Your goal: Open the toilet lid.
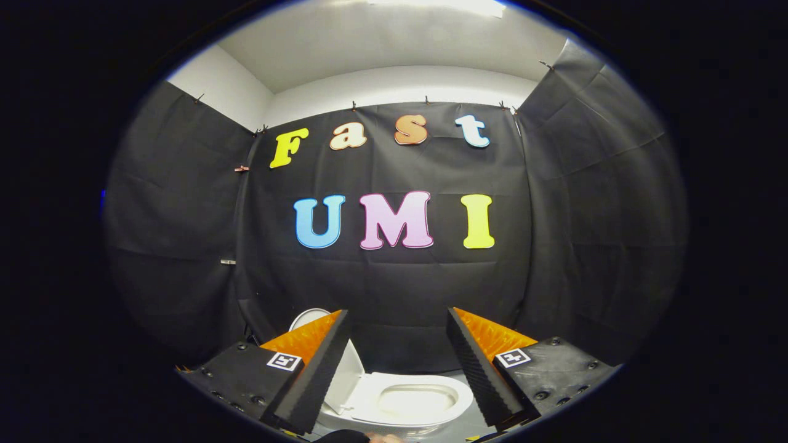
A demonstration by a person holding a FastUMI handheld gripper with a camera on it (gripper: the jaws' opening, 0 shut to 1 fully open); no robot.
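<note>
A white toilet point(406, 400) stands low down, beyond and between my fingers, against the black cloth wall. Its lid point(348, 369) is raised, leaning back to the left, partly hidden behind my left finger point(314, 375). The seat ring point(455, 394) lies flat and the bowl shows inside it. My gripper point(399, 369) is open, its two black ribbed fingers with orange backs spread wide, nothing between them. The right finger point(477, 375) stands just at the seat's right side in the view. The gripper is held well back from the toilet.
Black cloth walls point(585, 215) close the booth on three sides, with white wall and ceiling above. A strip of grey floor point(474, 424) shows by the toilet's base. Part of a hand point(385, 438) and dark sleeve shows below the fingers.
</note>
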